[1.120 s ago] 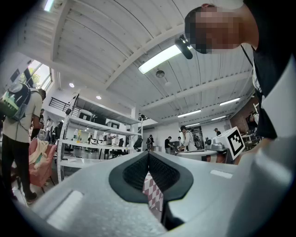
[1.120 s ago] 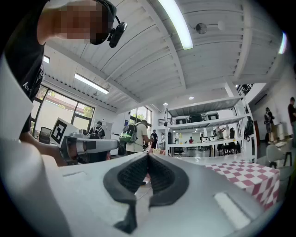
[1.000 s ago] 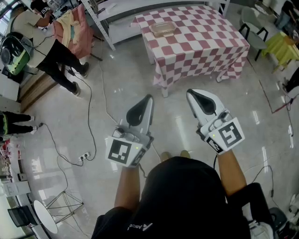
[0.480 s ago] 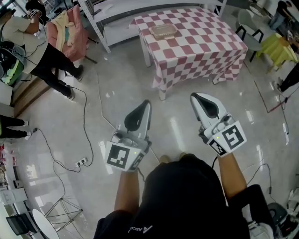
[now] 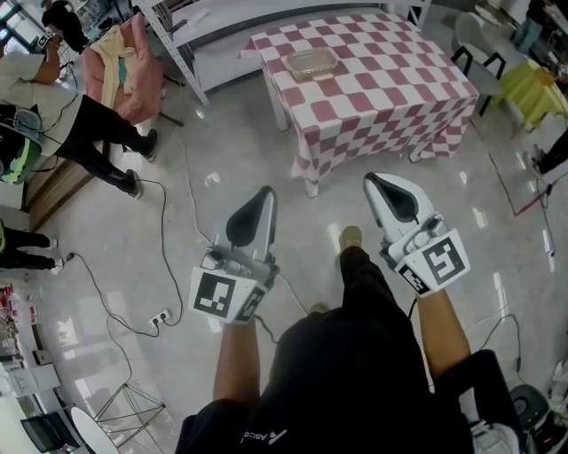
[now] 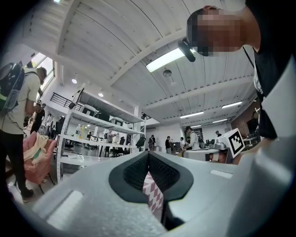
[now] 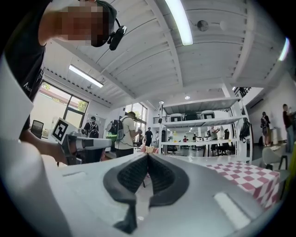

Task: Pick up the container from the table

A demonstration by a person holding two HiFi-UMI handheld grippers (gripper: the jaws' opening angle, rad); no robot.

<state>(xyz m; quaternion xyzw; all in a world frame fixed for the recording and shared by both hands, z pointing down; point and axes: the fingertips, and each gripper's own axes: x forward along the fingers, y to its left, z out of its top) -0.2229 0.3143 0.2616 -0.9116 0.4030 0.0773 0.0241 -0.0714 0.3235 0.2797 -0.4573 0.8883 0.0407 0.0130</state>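
A clear plastic container [image 5: 311, 63] lies on the far left part of a table with a red-and-white checked cloth [image 5: 382, 84] at the top of the head view. My left gripper [image 5: 264, 193] and my right gripper [image 5: 371, 182] are held side by side over the shiny floor, well short of the table. Both are shut with nothing between the jaws. In the left gripper view the left gripper [image 6: 148, 155] has the checked cloth [image 6: 153, 194] showing below its tips. The right gripper [image 7: 147, 157] sees the table [image 7: 245, 176] off to its right.
A white shelf rack [image 5: 213, 27] stands behind the table's left. A person [image 5: 80, 115] stands at the far left, beside pink cloth [image 5: 120, 71]. Cables and a power strip [image 5: 160, 316] cross the floor at left. Chairs [image 5: 484, 66] sit at the table's right.
The table has drawn closer and lower in the head view as I step forward, one foot now out ahead. Both grippers moved with me and stay shut.
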